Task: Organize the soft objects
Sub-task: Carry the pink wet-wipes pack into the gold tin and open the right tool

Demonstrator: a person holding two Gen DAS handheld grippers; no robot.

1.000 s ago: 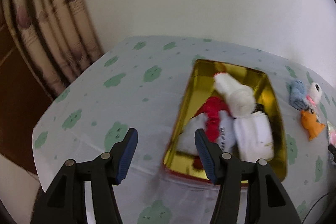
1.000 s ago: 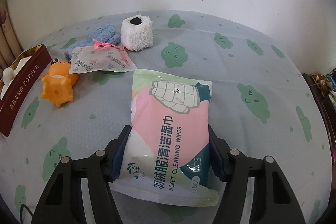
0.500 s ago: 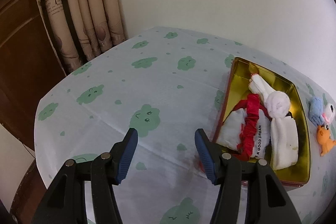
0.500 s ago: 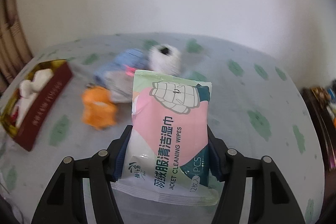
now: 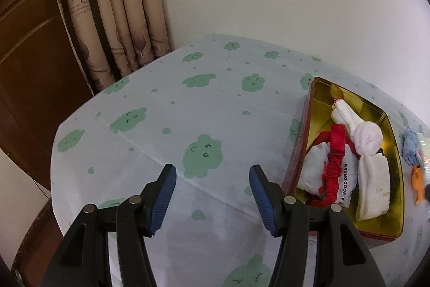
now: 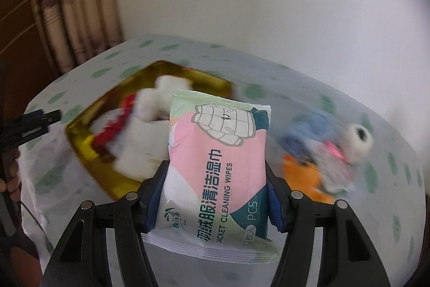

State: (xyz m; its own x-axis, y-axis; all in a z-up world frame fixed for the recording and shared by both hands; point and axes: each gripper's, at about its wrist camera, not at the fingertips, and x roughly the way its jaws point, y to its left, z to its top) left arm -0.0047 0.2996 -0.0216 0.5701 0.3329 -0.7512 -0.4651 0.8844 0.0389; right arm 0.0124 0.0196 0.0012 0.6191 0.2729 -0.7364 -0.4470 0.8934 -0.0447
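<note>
right gripper (image 6: 215,195) pinches pink plastic wipes pack (image 6: 217,166) over part-filled gold rectangular tin (image 6: 86,141); left gripper (image 5: 212,195) spread, empty; blurred plush toys (image 6: 322,152), maybe four, remain.

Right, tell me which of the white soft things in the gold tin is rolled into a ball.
The white sock in the middle of the tin: one end is a round ball with a long tail toward the far end. The white pieces nearer the camera lie flat and folded.

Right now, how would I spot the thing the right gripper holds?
Look past the gold tin on the cloud-print tablecloth. The wipes pack is clamped in the right gripper: flat, pink and green, printed, unlike the fuzzy toys beside it.
</note>
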